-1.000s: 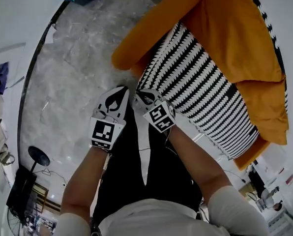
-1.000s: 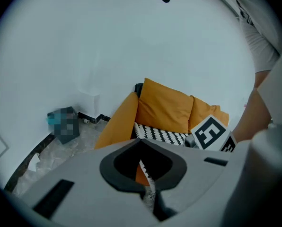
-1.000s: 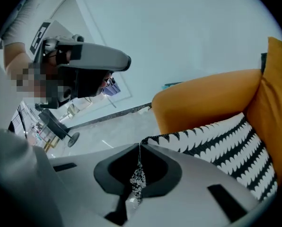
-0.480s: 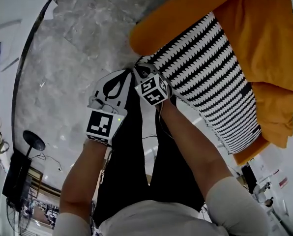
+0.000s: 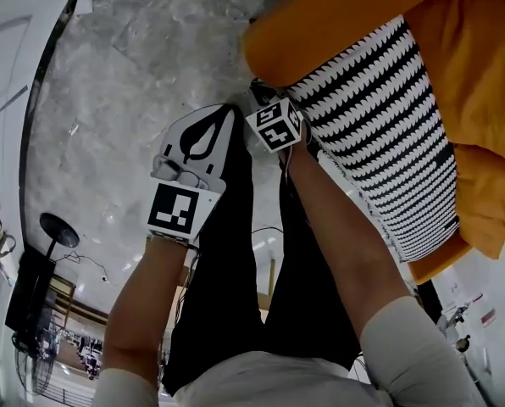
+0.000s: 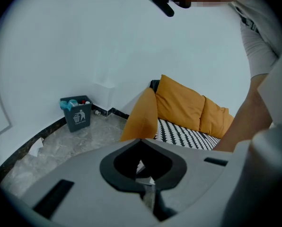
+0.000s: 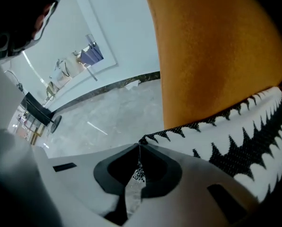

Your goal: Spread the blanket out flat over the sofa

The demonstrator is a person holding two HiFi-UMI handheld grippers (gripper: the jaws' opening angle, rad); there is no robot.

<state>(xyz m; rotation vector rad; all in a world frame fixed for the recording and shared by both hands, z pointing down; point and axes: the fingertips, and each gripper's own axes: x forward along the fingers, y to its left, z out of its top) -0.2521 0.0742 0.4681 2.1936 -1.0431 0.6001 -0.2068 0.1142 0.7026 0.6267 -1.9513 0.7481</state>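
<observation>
A black-and-white zigzag blanket (image 5: 380,134) lies along the seat of the orange sofa (image 5: 337,24), below its back cushions (image 5: 481,66). My right gripper (image 5: 259,91) is at the blanket's near corner, by the foot of the armrest. In the right gripper view its jaws are shut on that corner (image 7: 145,138), and the blanket (image 7: 245,145) runs off to the right under the armrest (image 7: 212,51). My left gripper (image 5: 232,108) hangs just left of it over the person's black trousers. Its jaws meet at the tips (image 6: 141,141), with no cloth seen between them.
Grey marble floor (image 5: 142,66) lies to the left of the sofa. A dark dustbin (image 6: 77,112) stands against the white wall beyond the armrest (image 6: 142,115). A black round stand base (image 5: 58,227) sits at the left. The person's legs (image 5: 227,295) stand close to the sofa front.
Both grippers have gone down and forward toward the sofa's armrest end. The right one moved further and carried the blanket corner with it. The sofa now fills more of the view's right side.
</observation>
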